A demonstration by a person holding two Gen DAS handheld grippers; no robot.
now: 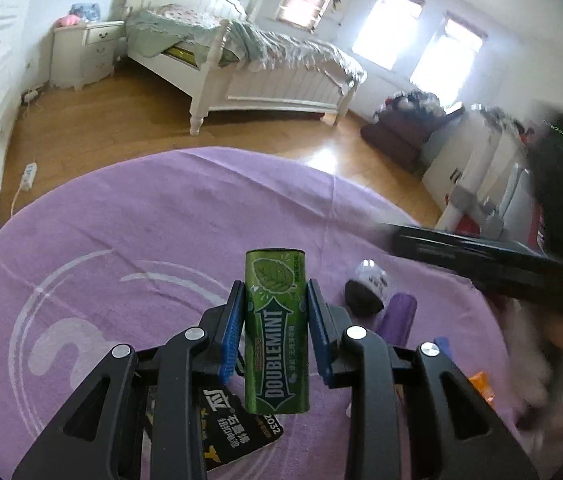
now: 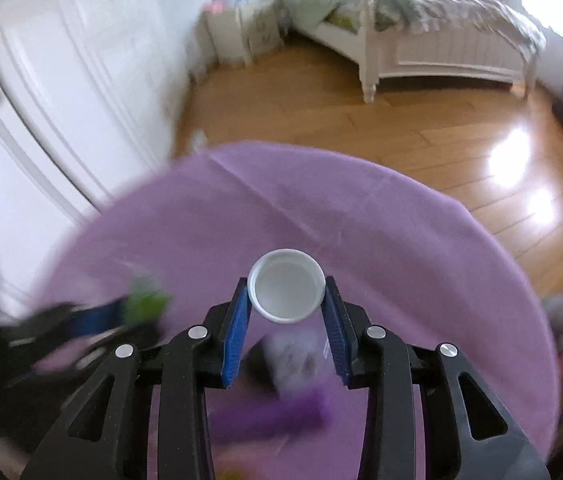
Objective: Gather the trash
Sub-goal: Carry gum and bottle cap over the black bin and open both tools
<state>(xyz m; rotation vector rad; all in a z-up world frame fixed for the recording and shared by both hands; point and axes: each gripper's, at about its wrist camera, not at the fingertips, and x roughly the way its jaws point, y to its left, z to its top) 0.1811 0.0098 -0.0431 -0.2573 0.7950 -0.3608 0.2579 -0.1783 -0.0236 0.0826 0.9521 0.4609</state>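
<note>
Gum tin [image 1: 276, 330] above card [image 1: 237, 424], bottle [image 1: 397, 318] right, on tablecloth [image 1: 121, 232]

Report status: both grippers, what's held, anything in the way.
Left gripper shut on Doublemint gum canister. Right gripper clamps white cap. Purple tube and black battery card on purple cloth; nothing blocking.

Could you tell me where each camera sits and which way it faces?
Left wrist: on the left gripper, angled down over the purple cloth toward the bed; it clamps a green Doublemint can.
Right wrist: on the right gripper, angled down likewise; its pads flank a white cap.
Shared: cloth, bed, wood floor, the can.
</note>
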